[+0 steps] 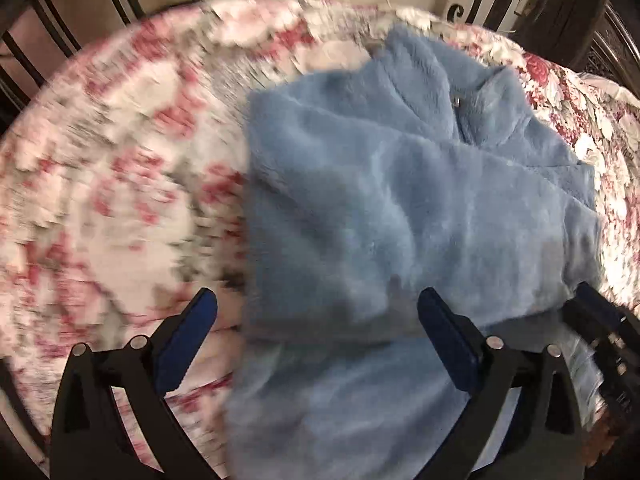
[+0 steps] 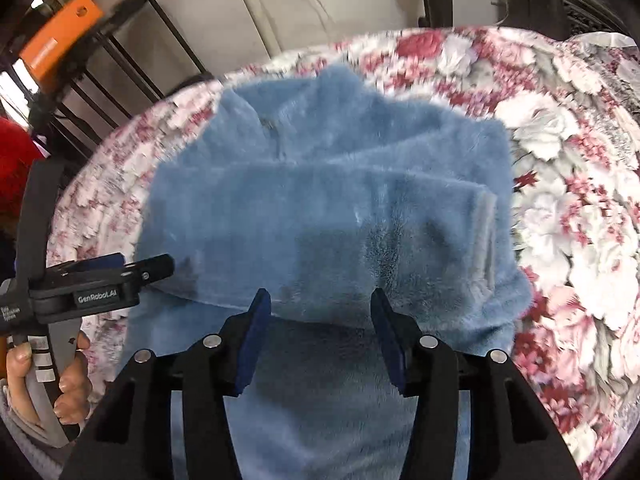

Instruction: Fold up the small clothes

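Fingers of the right hand-held gripper [image 2: 320, 320] stand partly apart, their blue pads on either side of a fold edge of the blue fleece garment [image 2: 328, 208]. The pads do not press on the cloth; the fabric lies under and between them without being pinched. No earlier view is there to compare.

The left hand-held gripper [image 1: 316, 320] has its fingers spread wide apart, wider than the right one's. Its left finger hangs over the floral table cover [image 1: 100, 168], its right finger over the garment, and nothing is clamped between them. In the right wrist view this same tool shows at the left edge [image 2: 120, 272], held by a hand [image 2: 60, 380] at its grip, its tip just at the garment's left border; whether it touches the cloth cannot be told.

The garment lies on the round table, partly folded: a sleeve or folded band lies crosswise over the body, with the collar and a small zip pull [image 1: 456, 101] at the far side. Its near part runs down beneath both tools toward the table's near edge. Much of the left wrist view is blurred.

No containers are seen on the table.
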{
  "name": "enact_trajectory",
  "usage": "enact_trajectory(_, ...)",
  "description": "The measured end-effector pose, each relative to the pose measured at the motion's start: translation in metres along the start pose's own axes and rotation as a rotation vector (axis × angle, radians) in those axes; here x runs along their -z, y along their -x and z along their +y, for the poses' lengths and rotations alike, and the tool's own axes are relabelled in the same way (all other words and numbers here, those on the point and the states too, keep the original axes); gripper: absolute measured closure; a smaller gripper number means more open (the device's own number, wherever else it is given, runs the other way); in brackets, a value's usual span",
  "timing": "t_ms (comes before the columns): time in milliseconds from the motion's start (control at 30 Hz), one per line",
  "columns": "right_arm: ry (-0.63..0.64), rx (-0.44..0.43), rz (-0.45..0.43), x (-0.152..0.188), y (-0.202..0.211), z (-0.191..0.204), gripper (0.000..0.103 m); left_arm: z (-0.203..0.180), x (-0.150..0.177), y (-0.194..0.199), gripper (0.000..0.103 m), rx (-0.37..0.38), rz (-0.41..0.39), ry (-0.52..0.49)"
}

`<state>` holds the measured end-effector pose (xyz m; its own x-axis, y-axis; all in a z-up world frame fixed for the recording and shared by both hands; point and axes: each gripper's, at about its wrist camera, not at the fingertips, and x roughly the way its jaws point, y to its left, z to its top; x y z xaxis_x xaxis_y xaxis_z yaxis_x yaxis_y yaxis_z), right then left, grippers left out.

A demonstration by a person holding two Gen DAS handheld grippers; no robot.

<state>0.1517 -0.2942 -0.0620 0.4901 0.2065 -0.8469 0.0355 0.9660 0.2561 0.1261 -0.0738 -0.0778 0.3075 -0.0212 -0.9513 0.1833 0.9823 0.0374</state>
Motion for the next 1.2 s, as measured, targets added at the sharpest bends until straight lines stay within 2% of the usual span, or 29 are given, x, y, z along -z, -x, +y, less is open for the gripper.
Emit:
enact_trajectory(67,0.002,0.046,-0.011,-0.001,0.004,-0.005,0.046,0.006,0.007,-0.001,0.005,-0.081,0.028,-0.003)
enact_trajectory(100,-0.019,0.074,0.008,-0.004,-0.001,-0.014,0.046,0.011,0.008,-0.013,0.005,-0.138,0.073,0.007)
enact_trajectory(167,-0.076,0.078,0.069,0.005,-0.017,-0.037,0.046,0.020,0.010,-0.048,0.004,-0.180,0.190,0.029)
enact_trajectory(200,-0.104,0.063,0.094,0.007,-0.026,-0.045,0.046,0.032,0.012,-0.072,0.004,-0.139,0.259,0.072)
enact_trajectory(267,-0.110,0.063,0.102,0.015,-0.032,-0.051,0.046,0.046,0.008,-0.074,0.004,-0.078,0.286,0.153)
enact_trajectory(333,-0.102,0.067,0.072,0.008,-0.023,-0.042,0.044,0.044,0.001,-0.055,0.006,-0.063,0.233,0.140)
enact_trajectory(433,-0.061,0.008,-0.041,-0.006,0.003,-0.029,0.045,0.041,-0.017,-0.022,0.006,-0.069,0.110,0.099)
enact_trajectory(500,-0.059,0.005,-0.089,-0.013,0.009,-0.029,0.040,0.040,-0.023,-0.008,0.006,-0.055,0.054,0.102)
enact_trajectory(533,-0.064,0.007,-0.080,-0.013,0.008,-0.035,0.037,0.041,-0.025,-0.009,0.006,-0.061,0.041,0.105)
enact_trajectory(567,-0.072,0.019,-0.043,-0.014,-0.003,-0.041,0.036,0.040,-0.027,-0.020,0.005,-0.099,0.054,0.089)
enact_trajectory(633,-0.092,0.051,0.049,-0.012,-0.037,-0.045,0.035,0.047,-0.023,-0.049,0.005,-0.184,0.144,0.050)
enact_trajectory(667,-0.086,0.051,0.057,-0.008,-0.047,-0.050,0.035,0.049,-0.018,-0.069,0.004,-0.185,0.203,0.050)
enact_trajectory(767,-0.047,0.081,0.053,-0.010,-0.043,-0.043,0.032,0.059,-0.021,-0.063,0.004,-0.157,0.197,0.084)
enact_trajectory(867,-0.077,0.034,0.008,-0.012,-0.026,-0.039,0.032,0.064,-0.017,-0.037,0.004,-0.188,0.123,0.083)
enact_trajectory(900,-0.091,0.026,0.003,-0.012,-0.018,-0.040,0.032,0.049,-0.031,-0.028,0.004,-0.162,0.108,0.097)
enact_trajectory(1033,-0.152,0.001,-0.017,-0.002,0.013,-0.050,0.032,0.073,-0.026,0.021,0.005,-0.024,0.036,0.166)
enact_trajectory(1100,-0.159,0.006,-0.030,0.005,0.024,-0.051,0.032,0.077,-0.022,0.038,0.005,-0.035,-0.006,0.176)
enact_trajectory(1200,-0.157,0.029,-0.050,0.005,0.032,-0.050,0.032,0.073,-0.026,0.047,0.005,-0.095,-0.071,0.181)
